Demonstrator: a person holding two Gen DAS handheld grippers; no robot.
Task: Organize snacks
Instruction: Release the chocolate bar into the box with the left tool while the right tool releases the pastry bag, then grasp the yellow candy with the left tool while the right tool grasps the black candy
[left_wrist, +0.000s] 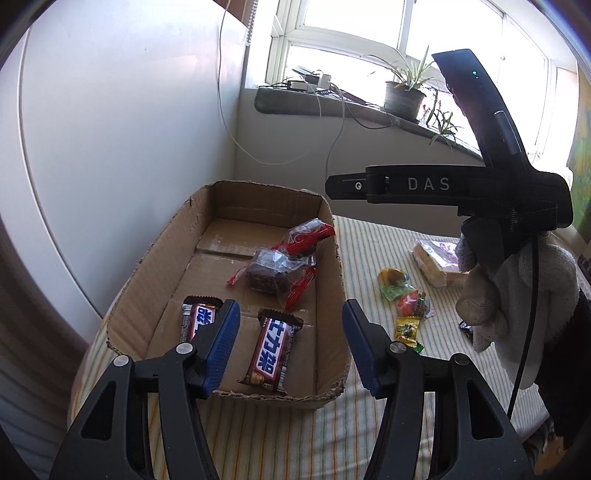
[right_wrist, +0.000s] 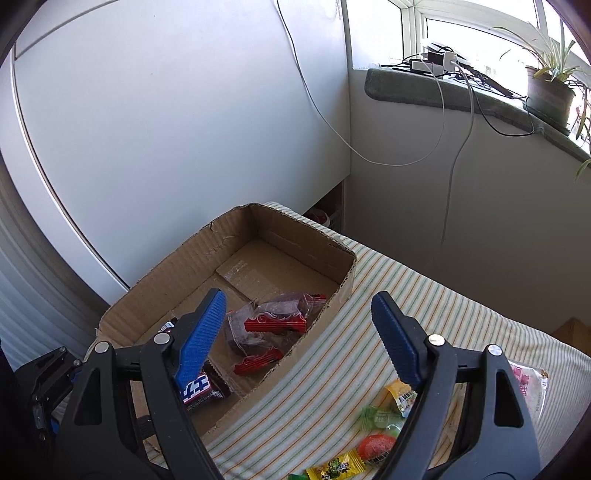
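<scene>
A shallow cardboard box (left_wrist: 334, 280) (right_wrist: 345, 288) sits on a striped cloth. Inside lie two chocolate bars, one in the middle (left_wrist: 271, 356) (right_wrist: 201, 391) and one at the left (left_wrist: 195, 317), and clear cake packets with red ends (left_wrist: 280, 269) (right_wrist: 275, 325). My left gripper (left_wrist: 290, 347) is open and empty above the box's near end. My right gripper (right_wrist: 299, 339) is open and empty over the box's right wall. Small colourful candies (left_wrist: 406, 306) (right_wrist: 380, 424) lie on the cloth right of the box. A wrapped pastry (left_wrist: 436, 262) (right_wrist: 528, 384) lies beyond them.
The right hand-held gripper body (left_wrist: 443, 184) and its gloved hand (left_wrist: 517, 302) stand at the right in the left wrist view. A white wall panel (right_wrist: 184, 129) is behind the box. A windowsill with a potted plant (left_wrist: 404, 96) and cables (right_wrist: 448, 122) is at the back.
</scene>
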